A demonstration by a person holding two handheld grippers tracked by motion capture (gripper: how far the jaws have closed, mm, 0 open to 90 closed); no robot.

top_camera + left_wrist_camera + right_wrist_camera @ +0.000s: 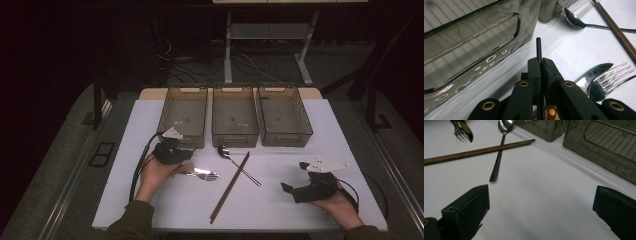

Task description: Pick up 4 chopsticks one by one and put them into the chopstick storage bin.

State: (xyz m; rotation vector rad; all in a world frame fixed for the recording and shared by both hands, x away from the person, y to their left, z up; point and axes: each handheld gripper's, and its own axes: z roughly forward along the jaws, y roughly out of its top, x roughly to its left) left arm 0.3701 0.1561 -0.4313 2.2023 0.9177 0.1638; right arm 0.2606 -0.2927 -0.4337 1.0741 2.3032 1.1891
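Pinching hard, my left claw [539, 65] is clamping a thin black handle [538, 48] between its jaws, with fork [610, 80] and knife [596, 72] lying just beside it on the white table [280, 200]. Out right, my other claw [541, 207] is hanging spread wide, spoon [500, 150] and chopsticks [474, 152] crossing beyond it, three bins [235, 120] behind.

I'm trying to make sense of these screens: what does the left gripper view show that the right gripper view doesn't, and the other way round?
Left gripper view: the left gripper, jaws shut, with a wooden handle just beneath. Right gripper view: the right gripper, jaws wide open over the white table, and the handle tip of the spoon. Both: spoon, chopsticks, fork, knife and clear bins.
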